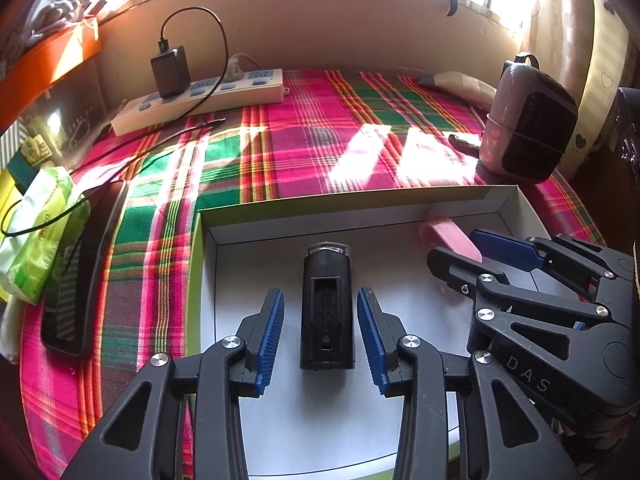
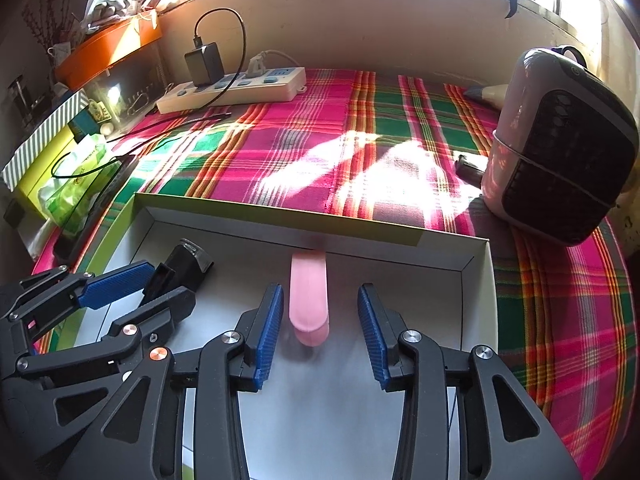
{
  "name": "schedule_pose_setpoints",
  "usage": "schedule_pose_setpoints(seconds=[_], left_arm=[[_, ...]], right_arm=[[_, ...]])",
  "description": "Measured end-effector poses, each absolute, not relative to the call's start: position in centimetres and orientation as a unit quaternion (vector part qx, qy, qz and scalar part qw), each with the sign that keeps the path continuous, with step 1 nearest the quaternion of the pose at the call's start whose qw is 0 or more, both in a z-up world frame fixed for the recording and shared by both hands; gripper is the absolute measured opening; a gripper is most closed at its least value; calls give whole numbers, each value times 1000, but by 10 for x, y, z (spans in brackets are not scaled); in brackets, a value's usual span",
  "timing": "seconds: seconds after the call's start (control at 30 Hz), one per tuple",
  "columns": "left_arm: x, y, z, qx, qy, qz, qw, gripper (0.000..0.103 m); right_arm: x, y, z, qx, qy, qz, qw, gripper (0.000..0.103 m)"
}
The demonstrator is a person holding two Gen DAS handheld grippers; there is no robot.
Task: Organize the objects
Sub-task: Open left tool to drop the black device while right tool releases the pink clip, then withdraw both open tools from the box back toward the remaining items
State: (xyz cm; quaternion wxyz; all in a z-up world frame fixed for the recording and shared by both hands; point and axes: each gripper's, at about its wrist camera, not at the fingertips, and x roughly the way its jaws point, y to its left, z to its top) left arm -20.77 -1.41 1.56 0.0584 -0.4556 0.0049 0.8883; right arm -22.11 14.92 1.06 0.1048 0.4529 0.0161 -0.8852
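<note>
A pink, green and red plaid cloth covers the tabletop. The box is white inside with a lime-green outside. In it lie a black device and a pink piece. The tongs are black with blue pads.

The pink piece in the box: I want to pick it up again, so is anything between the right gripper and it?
Nothing visible. The pink piece lies on the box floor between the open right gripper fingers, untouched. The left gripper and black device sit off to the side.
</note>
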Motion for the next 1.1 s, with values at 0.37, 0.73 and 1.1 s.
schedule_pose_setpoints(seconds=[0.37, 0.73, 1.1], left_arm=[[-183, -18, 27, -439, 7, 897, 48, 37], [-147, -16, 37, -420, 13, 907, 45, 37], [-114, -12, 43, -400, 23, 915, 42, 37]], right_arm=[[-198, 153, 20, 440, 9, -892, 101, 41], [-161, 161, 30, 421, -2, -902, 100, 41], [-128, 164, 35, 404, -6, -908, 106, 41]])
